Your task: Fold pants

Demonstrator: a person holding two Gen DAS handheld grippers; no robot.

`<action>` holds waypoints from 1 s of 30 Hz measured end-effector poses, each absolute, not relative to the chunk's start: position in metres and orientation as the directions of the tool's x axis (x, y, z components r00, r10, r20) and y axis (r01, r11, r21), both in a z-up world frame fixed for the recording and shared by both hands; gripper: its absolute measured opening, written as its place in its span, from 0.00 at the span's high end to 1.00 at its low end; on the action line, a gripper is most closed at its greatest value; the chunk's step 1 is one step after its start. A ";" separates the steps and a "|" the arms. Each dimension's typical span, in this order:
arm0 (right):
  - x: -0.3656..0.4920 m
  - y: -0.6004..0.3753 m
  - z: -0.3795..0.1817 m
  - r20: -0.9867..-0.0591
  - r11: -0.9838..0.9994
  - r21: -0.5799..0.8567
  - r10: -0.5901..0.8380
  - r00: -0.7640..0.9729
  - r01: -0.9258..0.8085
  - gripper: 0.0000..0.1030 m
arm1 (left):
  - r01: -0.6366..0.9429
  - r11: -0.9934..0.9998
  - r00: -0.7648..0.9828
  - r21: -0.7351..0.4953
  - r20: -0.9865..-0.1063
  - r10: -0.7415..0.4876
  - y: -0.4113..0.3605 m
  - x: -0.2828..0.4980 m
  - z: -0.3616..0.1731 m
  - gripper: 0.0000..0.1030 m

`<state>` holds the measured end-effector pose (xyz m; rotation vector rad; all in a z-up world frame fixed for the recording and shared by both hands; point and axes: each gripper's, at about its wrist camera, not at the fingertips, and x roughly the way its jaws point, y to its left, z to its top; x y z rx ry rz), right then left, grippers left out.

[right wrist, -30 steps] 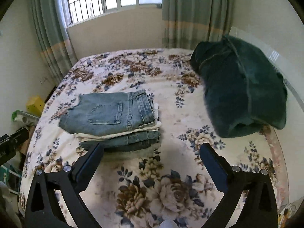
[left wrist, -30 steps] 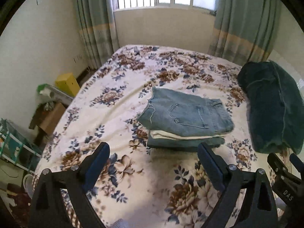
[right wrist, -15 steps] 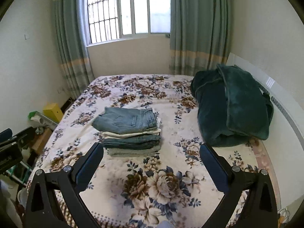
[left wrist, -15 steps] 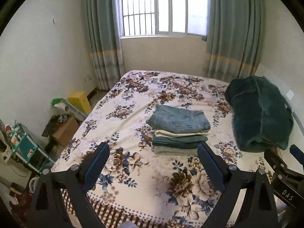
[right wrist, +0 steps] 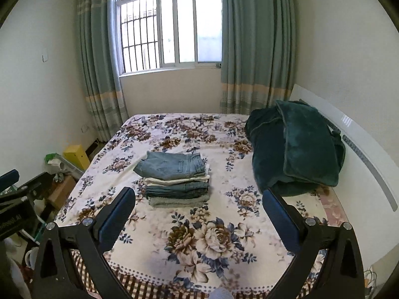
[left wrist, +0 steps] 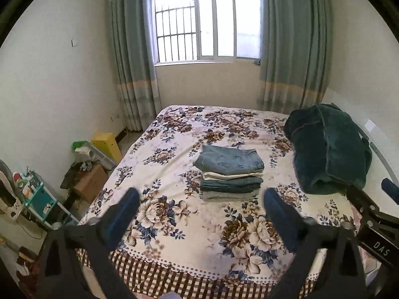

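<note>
A stack of several folded pants (left wrist: 230, 172) lies in the middle of the flowered bed (left wrist: 174, 224), light blue jeans on top. It also shows in the right wrist view (right wrist: 175, 177). My left gripper (left wrist: 199, 201) is open and empty, held back over the bed's near edge, well short of the stack. My right gripper (right wrist: 198, 200) is open and empty too, likewise back from the stack. The right gripper's body shows at the right edge of the left wrist view (left wrist: 374, 214).
A dark green folded blanket (left wrist: 326, 149) lies on the bed's right side by the white headboard (right wrist: 361, 154). Left of the bed stand a yellow box (left wrist: 107, 144), a cardboard box (left wrist: 89, 182) and a teal rack (left wrist: 37, 199). Window and curtains are behind.
Both grippers have pulled back and up from the stack, away from the bed. The stack now looks smaller and farther, and the bed's front edge is in view. Jaws stay open.
</note>
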<state>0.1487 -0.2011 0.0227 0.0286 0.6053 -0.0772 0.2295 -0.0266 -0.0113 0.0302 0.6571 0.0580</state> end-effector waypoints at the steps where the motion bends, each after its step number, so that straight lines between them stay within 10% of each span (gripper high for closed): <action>1: 0.144 -0.200 0.026 -0.561 0.996 -0.005 -0.073 0.825 0.084 0.00 | -0.039 0.998 0.794 0.044 -0.605 0.058 -0.026 0.228 -0.010 0.00; 30: 0.130 -0.197 0.050 -0.541 0.998 0.007 -0.048 0.840 0.062 0.00 | -0.046 0.998 0.812 0.037 -0.581 0.059 -0.021 0.203 -0.005 0.00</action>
